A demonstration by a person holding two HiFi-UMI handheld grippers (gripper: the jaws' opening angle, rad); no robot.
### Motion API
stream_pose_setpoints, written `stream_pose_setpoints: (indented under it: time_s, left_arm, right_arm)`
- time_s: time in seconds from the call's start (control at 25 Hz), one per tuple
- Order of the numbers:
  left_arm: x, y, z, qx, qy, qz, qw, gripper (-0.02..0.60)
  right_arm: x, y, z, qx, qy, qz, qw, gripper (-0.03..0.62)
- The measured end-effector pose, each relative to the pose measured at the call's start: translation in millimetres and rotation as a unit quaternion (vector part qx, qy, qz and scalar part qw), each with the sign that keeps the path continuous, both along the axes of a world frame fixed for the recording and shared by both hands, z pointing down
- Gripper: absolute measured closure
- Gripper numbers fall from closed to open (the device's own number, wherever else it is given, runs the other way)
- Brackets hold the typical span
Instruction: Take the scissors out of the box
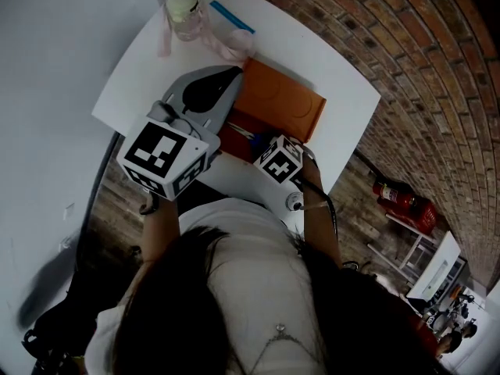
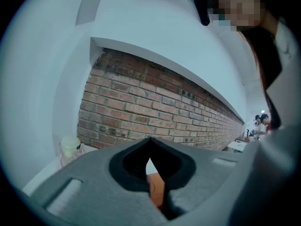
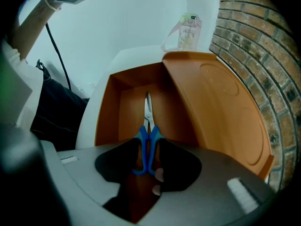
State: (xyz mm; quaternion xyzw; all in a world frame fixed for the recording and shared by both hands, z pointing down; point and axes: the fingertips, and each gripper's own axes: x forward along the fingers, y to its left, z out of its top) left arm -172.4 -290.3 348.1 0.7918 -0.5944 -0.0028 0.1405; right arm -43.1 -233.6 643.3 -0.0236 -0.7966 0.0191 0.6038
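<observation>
The orange box [image 3: 106, 112] stands open on the white table [image 1: 148, 69], its lid [image 3: 216, 102] leaning back to the right. Blue-handled scissors [image 3: 148, 126] lie on the box floor, blades pointing away from me. My right gripper [image 3: 148, 149] points steeply down into the box [image 1: 234, 135]; it is open, with the scissor handles between the jaws and a gap on either side. In the head view the right gripper [image 1: 256, 143] sits at the box's near end. My left gripper [image 1: 223, 84] hovers level beside the box's left side, shut on nothing.
A bottle [image 1: 186, 14] with a pale cap and pink strap stands at the table's far end, with a blue strip [image 1: 232, 16] beside it. A brick surface surrounds the table, and a red fire extinguisher [image 1: 402, 198] sits at the right. A black cable hangs off the table's left edge.
</observation>
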Motion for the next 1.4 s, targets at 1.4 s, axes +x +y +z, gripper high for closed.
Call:
stream_pose_setpoints:
  time_s: [1.4]
  left_arm:
    - [9.3, 0.4, -9.6, 0.017, -0.001, 0.019, 0.9997, 0.581]
  right_arm:
    - [-1.3, -1.9, 4.9, 0.038, 0.002, 0.007, 0.999, 0.484]
